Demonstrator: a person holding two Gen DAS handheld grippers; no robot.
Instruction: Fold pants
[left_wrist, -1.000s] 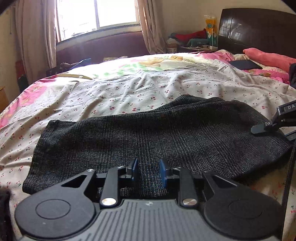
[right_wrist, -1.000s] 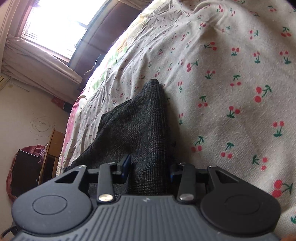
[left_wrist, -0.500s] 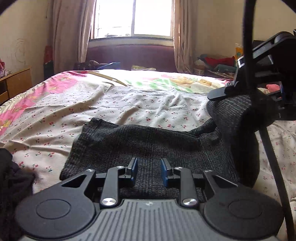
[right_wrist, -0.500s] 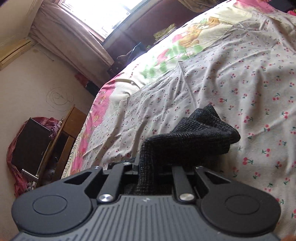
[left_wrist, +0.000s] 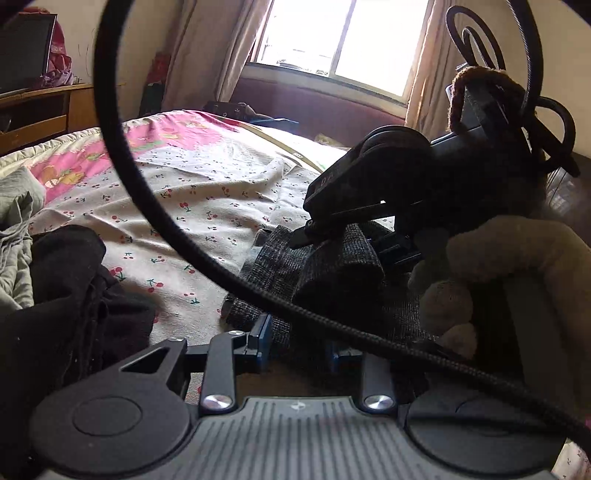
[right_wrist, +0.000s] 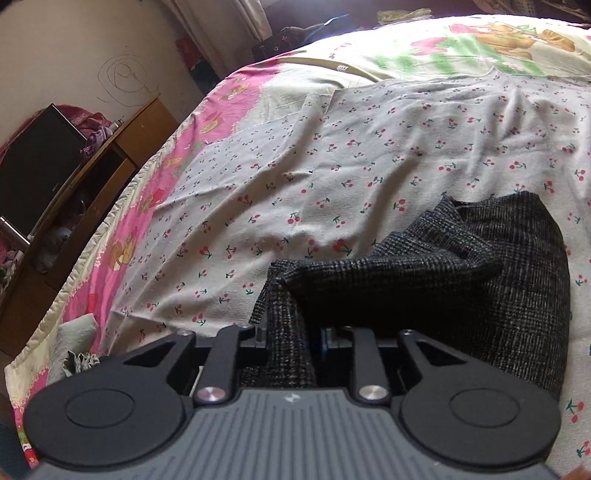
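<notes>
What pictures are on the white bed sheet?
Little red cherries with green stems on the sheet, clearest in the right wrist view.

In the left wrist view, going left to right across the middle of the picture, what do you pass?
Grey cloth → black garment → cherry-print sheet → grey checked pants → hand holding the right gripper.

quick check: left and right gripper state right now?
Left gripper: jaws part-open around the edge of the pants; a grip cannot be told.
Right gripper: shut on the pants, a fold bunched between its jaws.
</notes>
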